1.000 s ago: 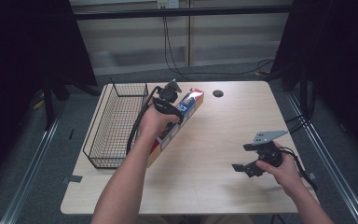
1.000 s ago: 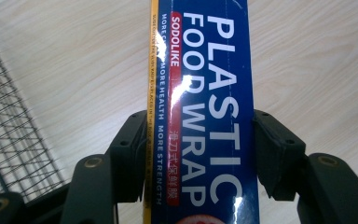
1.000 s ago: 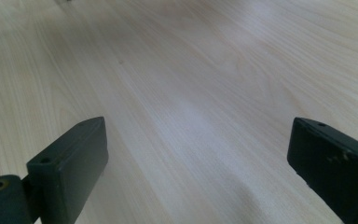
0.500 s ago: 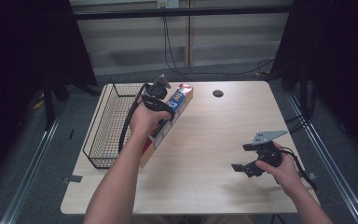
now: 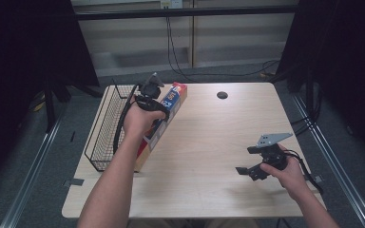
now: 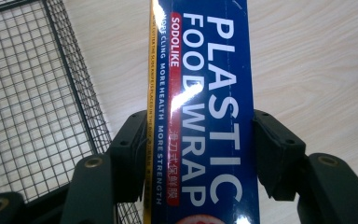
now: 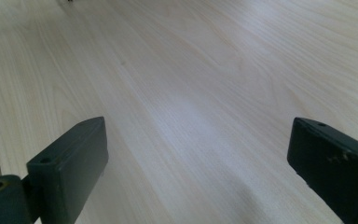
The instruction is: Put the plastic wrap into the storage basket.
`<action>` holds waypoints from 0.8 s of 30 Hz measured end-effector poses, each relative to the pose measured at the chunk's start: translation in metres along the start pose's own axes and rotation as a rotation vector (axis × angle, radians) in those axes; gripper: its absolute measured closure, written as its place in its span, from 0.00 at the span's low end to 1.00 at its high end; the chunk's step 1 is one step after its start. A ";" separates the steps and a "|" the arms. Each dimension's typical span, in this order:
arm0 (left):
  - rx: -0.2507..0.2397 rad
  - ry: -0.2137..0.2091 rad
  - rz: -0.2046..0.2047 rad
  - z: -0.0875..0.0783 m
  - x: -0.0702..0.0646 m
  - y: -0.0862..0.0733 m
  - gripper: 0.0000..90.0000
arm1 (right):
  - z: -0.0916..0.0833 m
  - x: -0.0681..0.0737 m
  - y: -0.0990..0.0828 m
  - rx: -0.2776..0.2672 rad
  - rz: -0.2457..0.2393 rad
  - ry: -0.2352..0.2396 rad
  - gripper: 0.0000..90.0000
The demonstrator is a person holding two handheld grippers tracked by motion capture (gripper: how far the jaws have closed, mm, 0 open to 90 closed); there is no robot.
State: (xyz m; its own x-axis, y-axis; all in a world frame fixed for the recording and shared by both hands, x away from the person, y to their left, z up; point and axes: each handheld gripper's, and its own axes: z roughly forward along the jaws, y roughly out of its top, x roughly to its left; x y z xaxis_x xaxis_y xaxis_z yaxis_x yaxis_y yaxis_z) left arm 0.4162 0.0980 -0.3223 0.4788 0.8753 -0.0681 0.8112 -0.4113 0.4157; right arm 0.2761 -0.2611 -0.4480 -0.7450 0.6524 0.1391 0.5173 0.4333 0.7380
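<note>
Plastic wrap box (image 6: pixel 200 116) clamped in left gripper (image 6: pixel 200 149) jaws beside wire basket (image 5: pixel 105 137) (right gripper (image 7: pixel 196 163) jaws apart over table (image 5: pixel 209 142))

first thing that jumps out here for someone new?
The long blue plastic wrap box, clamped across its width by the left gripper and held at a slant beside the black wire basket at the table's left edge. After that, the right gripper, open and empty, low over the bare light-wood table near its front right corner.
</note>
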 end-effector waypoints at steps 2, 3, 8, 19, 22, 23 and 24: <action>-0.009 0.003 -0.022 -0.001 0.002 -0.001 0.48 | 0.000 0.000 0.000 -0.002 0.000 0.001 0.05; -0.002 0.006 -0.014 -0.002 0.004 -0.002 0.48 | 0.000 0.000 0.000 -0.002 -0.001 0.001 0.05; -0.006 0.017 -0.033 -0.004 0.010 -0.005 0.48 | 0.000 0.000 0.000 -0.001 -0.001 -0.001 0.05; -0.008 0.043 -0.084 -0.007 0.024 -0.012 0.48 | 0.000 0.000 0.000 0.002 -0.002 0.000 0.05; -0.006 0.052 -0.096 -0.007 0.028 -0.015 0.48 | 0.001 0.000 0.000 0.001 -0.005 0.001 0.05; -0.013 0.050 -0.113 -0.007 0.028 -0.016 0.48 | 0.001 0.000 0.000 0.004 -0.004 0.000 0.05; -0.006 0.053 -0.109 -0.007 0.031 -0.016 0.48 | 0.001 0.000 0.000 0.002 -0.005 0.001 0.05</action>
State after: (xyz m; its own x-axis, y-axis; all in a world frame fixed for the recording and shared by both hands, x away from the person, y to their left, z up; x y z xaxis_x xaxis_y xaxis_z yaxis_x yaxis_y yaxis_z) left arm 0.4152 0.1334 -0.3246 0.3694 0.9270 -0.0652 0.8554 -0.3118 0.4136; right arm 0.2763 -0.2606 -0.4482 -0.7477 0.6500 0.1359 0.5145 0.4377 0.7374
